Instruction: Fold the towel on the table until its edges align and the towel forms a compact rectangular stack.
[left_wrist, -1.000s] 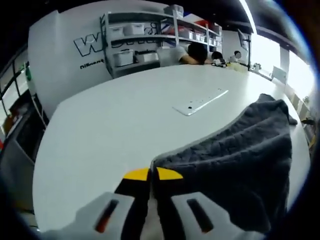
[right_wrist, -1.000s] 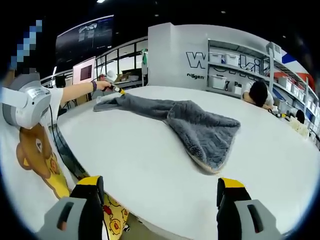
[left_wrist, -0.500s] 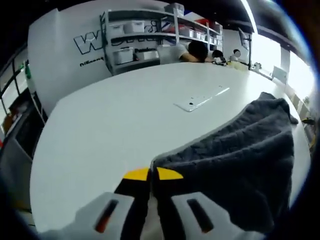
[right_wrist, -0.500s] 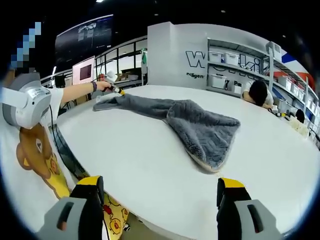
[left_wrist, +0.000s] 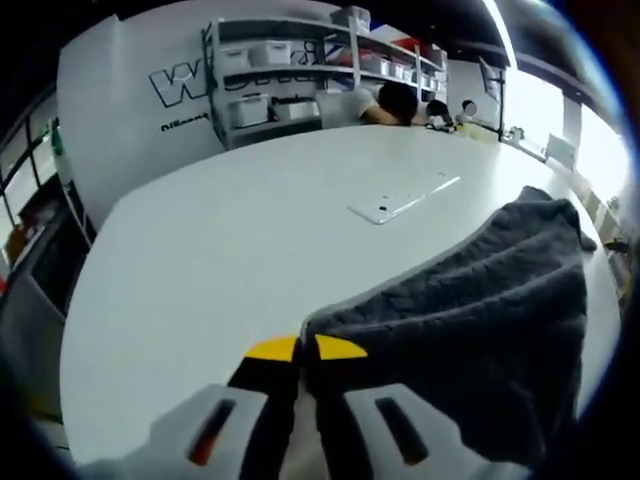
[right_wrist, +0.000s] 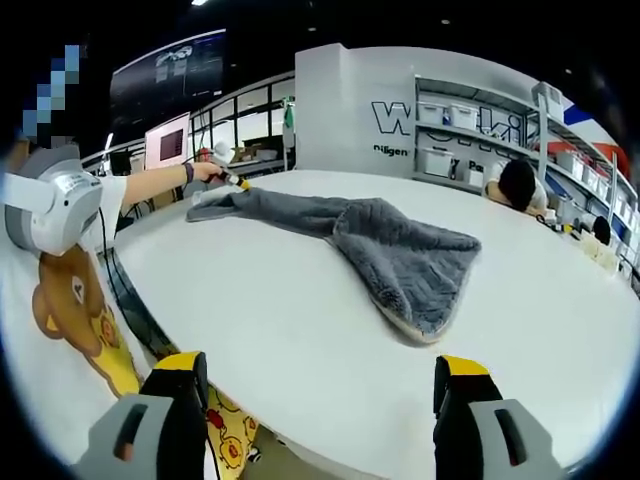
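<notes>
Left gripper (left_wrist: 305, 348): fingers pinched together on a corner of the grey towel (left_wrist: 470, 330), held low over the white surface (left_wrist: 230, 250). Right gripper (right_wrist: 320, 385): fingers spread wide, nothing held, kept off the surface edge. Towel is stretched out across the surface.

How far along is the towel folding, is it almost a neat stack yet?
Not close. Nothing looks folded: the grey towel lies stretched and rumpled across the white table, no edges aligned. In hand: the left gripper is shut on one towel corner at the table's edge. The right gripper hangs open, away from the cloth. Left to do: spreading it flat, bringing edges together, and repeating folds into a compact rectangle.
</notes>
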